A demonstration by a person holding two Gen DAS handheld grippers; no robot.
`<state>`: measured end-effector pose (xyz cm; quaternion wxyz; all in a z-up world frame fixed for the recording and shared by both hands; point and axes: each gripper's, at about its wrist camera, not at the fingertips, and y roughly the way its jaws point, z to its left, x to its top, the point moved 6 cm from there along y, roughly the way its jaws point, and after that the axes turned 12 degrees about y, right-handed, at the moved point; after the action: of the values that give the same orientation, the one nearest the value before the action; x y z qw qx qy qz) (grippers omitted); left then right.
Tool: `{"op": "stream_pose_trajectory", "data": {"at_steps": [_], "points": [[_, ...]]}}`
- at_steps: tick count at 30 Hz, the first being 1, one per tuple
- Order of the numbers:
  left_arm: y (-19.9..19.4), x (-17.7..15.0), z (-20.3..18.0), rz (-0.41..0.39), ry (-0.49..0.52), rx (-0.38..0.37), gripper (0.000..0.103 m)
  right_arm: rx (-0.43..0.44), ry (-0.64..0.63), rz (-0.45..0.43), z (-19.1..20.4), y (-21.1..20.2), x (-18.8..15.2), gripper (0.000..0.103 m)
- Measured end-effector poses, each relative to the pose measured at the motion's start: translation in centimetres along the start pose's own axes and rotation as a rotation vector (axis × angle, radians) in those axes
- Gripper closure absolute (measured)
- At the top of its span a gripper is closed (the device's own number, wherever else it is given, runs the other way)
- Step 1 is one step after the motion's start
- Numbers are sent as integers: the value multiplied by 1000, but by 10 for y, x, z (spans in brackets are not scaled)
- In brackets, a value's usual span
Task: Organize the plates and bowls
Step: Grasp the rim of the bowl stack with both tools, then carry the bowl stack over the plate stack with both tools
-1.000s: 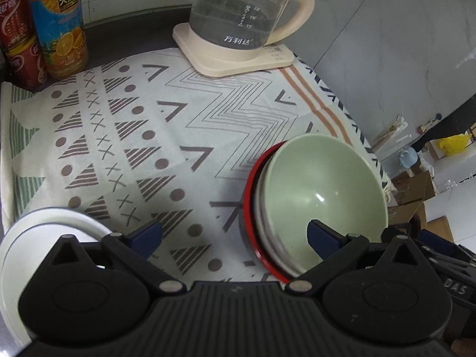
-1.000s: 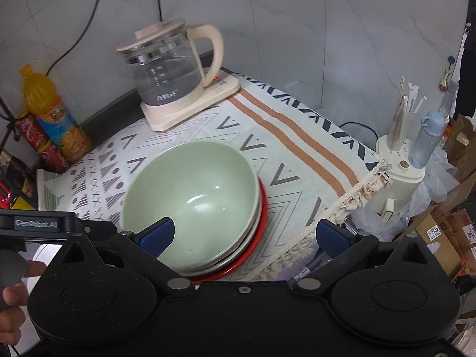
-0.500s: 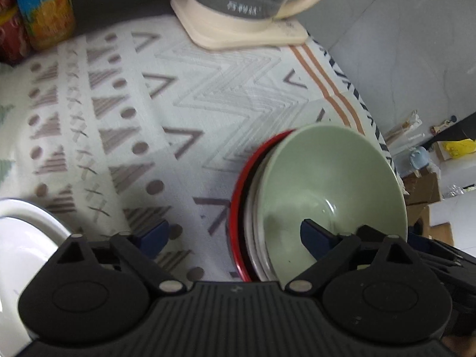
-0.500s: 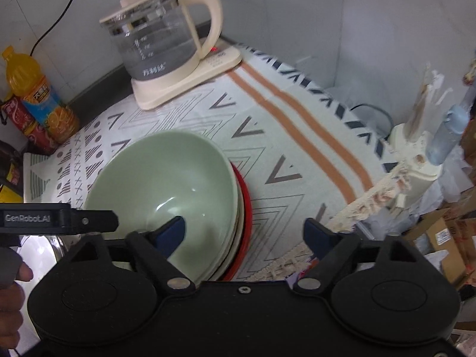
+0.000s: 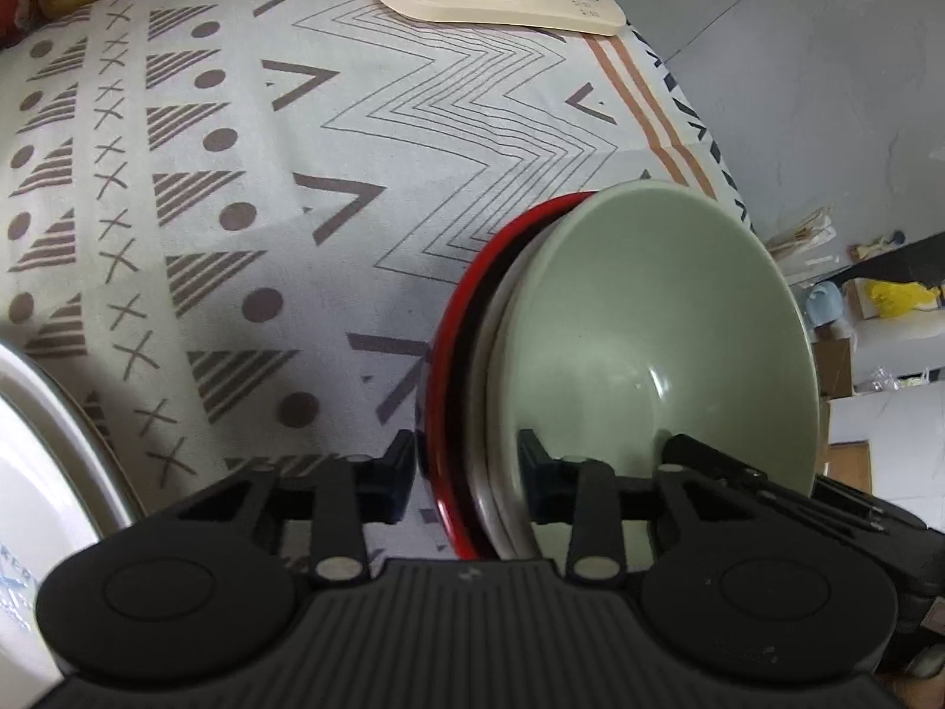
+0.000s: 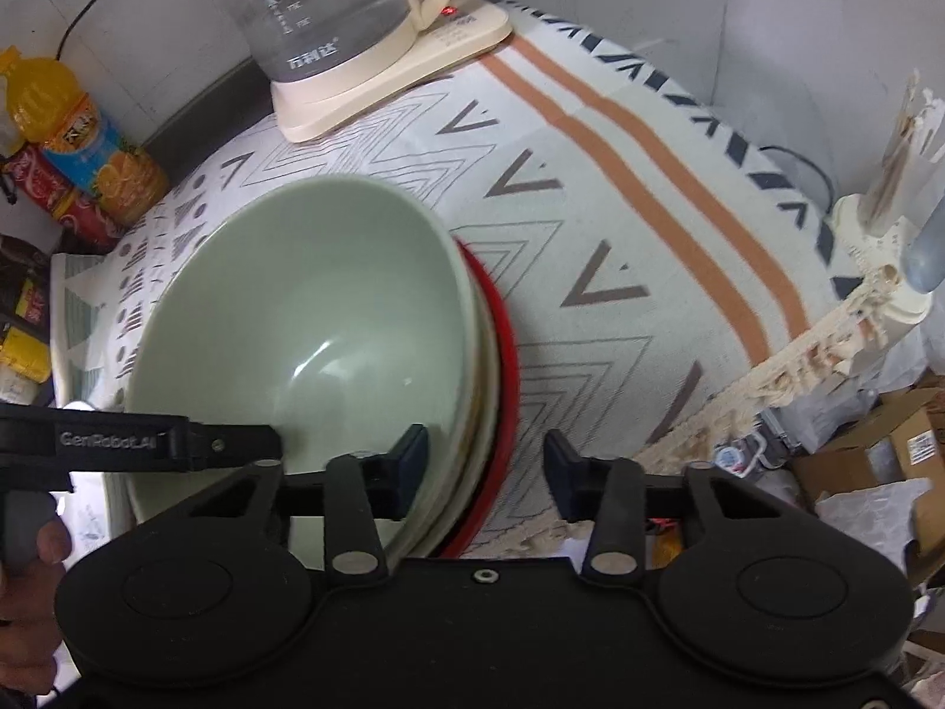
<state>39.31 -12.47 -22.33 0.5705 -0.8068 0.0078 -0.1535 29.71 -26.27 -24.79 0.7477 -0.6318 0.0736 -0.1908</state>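
Partly, gripper bodies hide the bowl stack.

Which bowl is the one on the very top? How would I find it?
Find the patterned cloth with the glass kettle standing at its far end. In front of the kettle is a stack of dishes on a red plate. The top bowl is the pale green one, the deepest and the only green dish there.

We see a glass kettle on its cream base at the far edge of a patterned cloth, an orange juice bottle beside a red can, and cardboard boxes beyond the fringed hem.
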Motion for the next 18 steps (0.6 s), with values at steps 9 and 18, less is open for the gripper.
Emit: {"op": "stream_pose_trajectory", "data": {"at_steps": [9, 18], "points": [[-14, -7, -4, -34, 31, 7, 70, -23, 2, -30, -1, -7, 0, 80], [-40, -12, 3, -76, 31, 10, 70, -7, 12, -79, 12, -25, -4, 80]]}}
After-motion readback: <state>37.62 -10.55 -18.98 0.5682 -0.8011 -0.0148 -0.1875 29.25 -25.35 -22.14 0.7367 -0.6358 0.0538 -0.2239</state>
